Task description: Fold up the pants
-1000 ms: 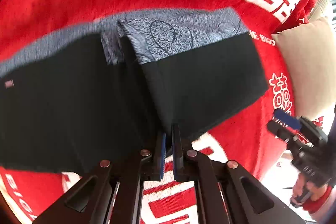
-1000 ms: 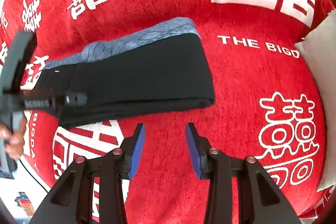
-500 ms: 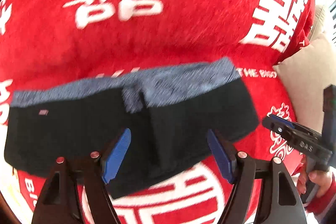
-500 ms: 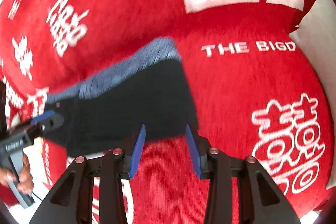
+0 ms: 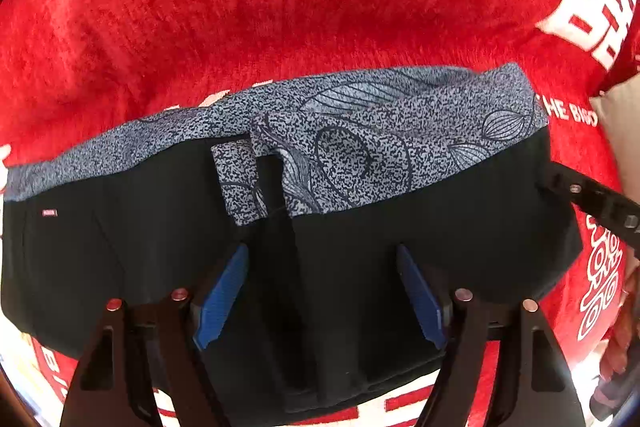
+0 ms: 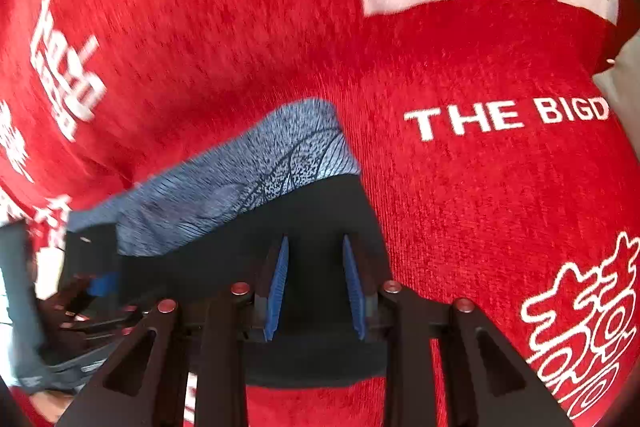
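Black pants [image 5: 460, 227] with a grey patterned waistband [image 5: 360, 131] lie folded into a wide band on the red blanket [image 5: 320, 7]. My left gripper [image 5: 322, 267] points down over the near middle of the band, where one folded layer ends. Its jaws are opening wide and the pads do not touch the cloth. My right gripper [image 6: 316, 267] hangs over the right end of the pants [image 6: 320, 211]. Its jaws are closing with black cloth showing between the blue pads [image 6: 278, 283], and no pinch shows. Each gripper also appears at the edge of the other's view.
The red blanket [image 6: 480, 187] carries white characters and lettering and spreads in every direction. A beige cushion [image 5: 616, 115] [image 6: 624, 75] lies at the right edge. A person's hand [image 5: 624, 339] holds the right gripper's handle. A pale floor shows at the near left.
My left gripper let go of the folded layer and opened wide; the layer now lies flat. My right gripper moved from bare blanket onto the pants' right end and its jaws narrowed.
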The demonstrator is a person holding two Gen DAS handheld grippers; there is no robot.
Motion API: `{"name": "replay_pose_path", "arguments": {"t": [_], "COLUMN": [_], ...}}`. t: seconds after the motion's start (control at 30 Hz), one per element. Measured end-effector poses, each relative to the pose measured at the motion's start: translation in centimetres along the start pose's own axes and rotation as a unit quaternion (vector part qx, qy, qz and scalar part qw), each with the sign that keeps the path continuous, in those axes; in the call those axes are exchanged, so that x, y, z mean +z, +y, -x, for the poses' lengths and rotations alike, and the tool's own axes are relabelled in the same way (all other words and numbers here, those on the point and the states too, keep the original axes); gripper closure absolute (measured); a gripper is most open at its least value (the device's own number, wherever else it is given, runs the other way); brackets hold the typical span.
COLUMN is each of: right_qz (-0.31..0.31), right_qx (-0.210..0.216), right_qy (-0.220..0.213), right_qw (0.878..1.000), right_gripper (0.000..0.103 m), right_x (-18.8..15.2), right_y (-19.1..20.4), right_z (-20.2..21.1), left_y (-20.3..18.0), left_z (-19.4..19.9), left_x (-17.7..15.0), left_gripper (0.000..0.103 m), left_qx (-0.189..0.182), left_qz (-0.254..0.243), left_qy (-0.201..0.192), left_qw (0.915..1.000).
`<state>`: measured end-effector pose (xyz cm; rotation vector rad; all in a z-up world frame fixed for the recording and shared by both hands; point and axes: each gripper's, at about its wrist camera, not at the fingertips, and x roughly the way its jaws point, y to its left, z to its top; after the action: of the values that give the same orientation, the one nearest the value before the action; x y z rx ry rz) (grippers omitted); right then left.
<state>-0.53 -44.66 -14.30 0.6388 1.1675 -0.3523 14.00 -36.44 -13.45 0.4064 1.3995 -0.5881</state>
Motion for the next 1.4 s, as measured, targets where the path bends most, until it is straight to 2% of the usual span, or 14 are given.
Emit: {"name": "replay_pose_path", "arguments": {"t": [0.1, 0.17, 0.4, 0.53, 0.63, 0.73, 0.8, 0.83, 1.0, 1.2, 1.23, 1.27, 1.33, 1.4], "right_qz": [0.039, 0.057, 0.056, 0.073, 0.084, 0.079, 0.06, 0.053, 0.041, 0.054, 0.058, 0.061, 0.063, 0.066], "right_qx": [-0.031, -0.045, -0.025, -0.018, -0.018, -0.011, -0.001, 0.0, 0.006, 0.042, 0.051, 0.065, 0.11, 0.138], "right_qy": [-0.004, -0.003, 0.019, 0.026, 0.023, 0.026, 0.036, 0.04, 0.046, 0.031, 0.033, 0.035, 0.055, 0.077], "right_qw": [0.999, 0.997, 0.998, 0.997, 0.996, 0.996, 0.998, 0.998, 0.998, 0.997, 0.996, 0.995, 0.99, 0.985], "right_gripper": [0.071, 0.07, 0.065, 0.045, 0.04, 0.029, 0.028, 0.028, 0.028, 0.028, 0.03, 0.05, 0.078, 0.078], "right_x": [-0.2, -0.2, -0.1, -0.6, -1.2, -1.9, -2.3, -2.5, -3.7, -2.0, -1.7, -1.2, -0.1, 0.8], "right_y": [1.3, 1.9, 1.0, 1.1, 1.7, 1.3, 0.7, 0.5, -0.2, 1.9, 2.4, 3.0, 4.7, 6.4], "right_z": [-0.8, -0.8, 0.1, 1.3, 2.0, 2.9, 3.1, 3.3, 4.3, 4.6, 4.4, 4.0, 2.5, 0.8], "left_y": [1.0, 1.7, 0.1, -0.8, -0.5, -0.5, -0.5, 0.3, 1.4, 2.3, 2.6, 2.7, 3.5, 3.9], "left_z": [-0.7, -0.7, 0.7, 1.3, 1.8, 1.9, 1.9, 2.0, 1.8, 2.0, 1.7, 1.6, 1.2, 1.0], "left_x": [0.0, 0.0, -0.3, -0.8, -1.4, -2.0, -2.6, -3.3, -5.9, -7.4, -7.5, -7.9, -8.7, -9.4], "left_gripper": [0.01, 0.009, 0.009, 0.009, 0.009, 0.009, 0.009, 0.001, 0.0, 0.0, 0.0, 0.0, 0.0, 0.0], "left_qx": [-0.006, -0.021, 0.018, 0.021, 0.023, 0.02, 0.02, 0.022, 0.031, 0.033, 0.031, 0.028, 0.023, 0.017], "left_qz": [0.026, 0.05, 0.026, 0.038, 0.05, 0.065, 0.072, 0.074, 0.088, 0.104, 0.108, 0.113, 0.124, 0.135], "left_qy": [0.007, 0.011, 0.004, 0.007, 0.007, 0.011, 0.012, 0.013, 0.024, 0.027, 0.027, 0.026, 0.023, 0.017], "left_qw": [0.9996, 0.9985, 0.9995, 0.999, 0.9984, 0.9976, 0.9972, 0.997, 0.9954, 0.9937, 0.9933, 0.9928, 0.9917, 0.9906]}}
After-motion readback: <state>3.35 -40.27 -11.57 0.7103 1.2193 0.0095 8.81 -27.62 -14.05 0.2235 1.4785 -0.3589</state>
